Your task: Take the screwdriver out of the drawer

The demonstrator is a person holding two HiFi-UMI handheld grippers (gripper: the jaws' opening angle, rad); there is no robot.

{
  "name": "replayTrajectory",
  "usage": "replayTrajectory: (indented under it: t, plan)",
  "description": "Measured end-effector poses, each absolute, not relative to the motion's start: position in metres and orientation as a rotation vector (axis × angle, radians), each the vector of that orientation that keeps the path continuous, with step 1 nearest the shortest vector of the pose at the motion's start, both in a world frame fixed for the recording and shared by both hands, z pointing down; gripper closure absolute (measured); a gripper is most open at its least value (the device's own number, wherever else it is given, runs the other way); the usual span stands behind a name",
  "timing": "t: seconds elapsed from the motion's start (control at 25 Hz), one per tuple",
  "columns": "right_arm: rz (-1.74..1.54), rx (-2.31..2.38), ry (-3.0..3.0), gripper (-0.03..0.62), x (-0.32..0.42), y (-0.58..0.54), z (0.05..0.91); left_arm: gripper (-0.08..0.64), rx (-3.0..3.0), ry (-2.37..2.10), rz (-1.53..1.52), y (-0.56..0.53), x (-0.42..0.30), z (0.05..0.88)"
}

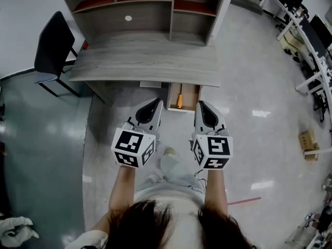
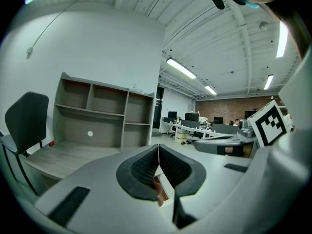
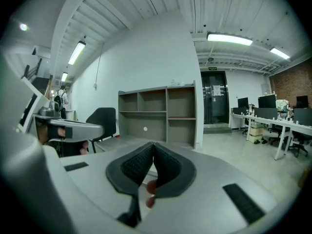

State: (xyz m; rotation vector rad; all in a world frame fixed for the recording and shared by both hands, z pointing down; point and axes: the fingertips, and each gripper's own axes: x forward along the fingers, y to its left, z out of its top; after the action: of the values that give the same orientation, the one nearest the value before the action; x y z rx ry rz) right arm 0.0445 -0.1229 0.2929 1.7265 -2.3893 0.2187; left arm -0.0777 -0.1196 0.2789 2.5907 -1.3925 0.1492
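Drawer: the drawer (image 1: 191, 95) stands pulled out from under the front edge of the bench (image 1: 145, 61), to the right of its middle, open to the room.
Screwdriver: the screwdriver (image 1: 179, 101) lies inside on the drawer floor, in the left half – only its orange handle reads clearly, the shaft is too small to make out.
Long axis: it runs front to back, in line with the way the drawer slides and roughly with the way both claws point.
Left claw: the left claw (image 1: 155, 106) has its ribbed pads (image 2: 144, 167) pressed together with only a thin seam between them, and nothing in its grip; its tip sits just left of the drawer front.
Right claw: the right claw (image 3: 153, 152) is likewise closed up and holds nothing; its tip sits over the drawer's right front corner.
Which is nearer: the screwdriver lies ahead of and between the two tips – I would not call either clearly closer.
Next move, as I judge it: one claw has to spread its jaws, then go forward and down across the handle.
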Motion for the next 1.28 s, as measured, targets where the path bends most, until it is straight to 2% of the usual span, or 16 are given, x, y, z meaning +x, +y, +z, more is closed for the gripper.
replayTrajectory:
  t: [0.44, 1.28]
  plan:
    - [0.313, 1.634, -2.380, 0.565, 0.070, -0.189, 0.340, 0.541, 2.513, -1.452, 0.205, -0.186, -0.056, 0.312]
    - [0.475, 1.585, -2.271, 0.563, 0.056, -0.264, 0.420, 0.541, 2.493, -1.321, 0.287, -0.263, -0.043, 0.379]
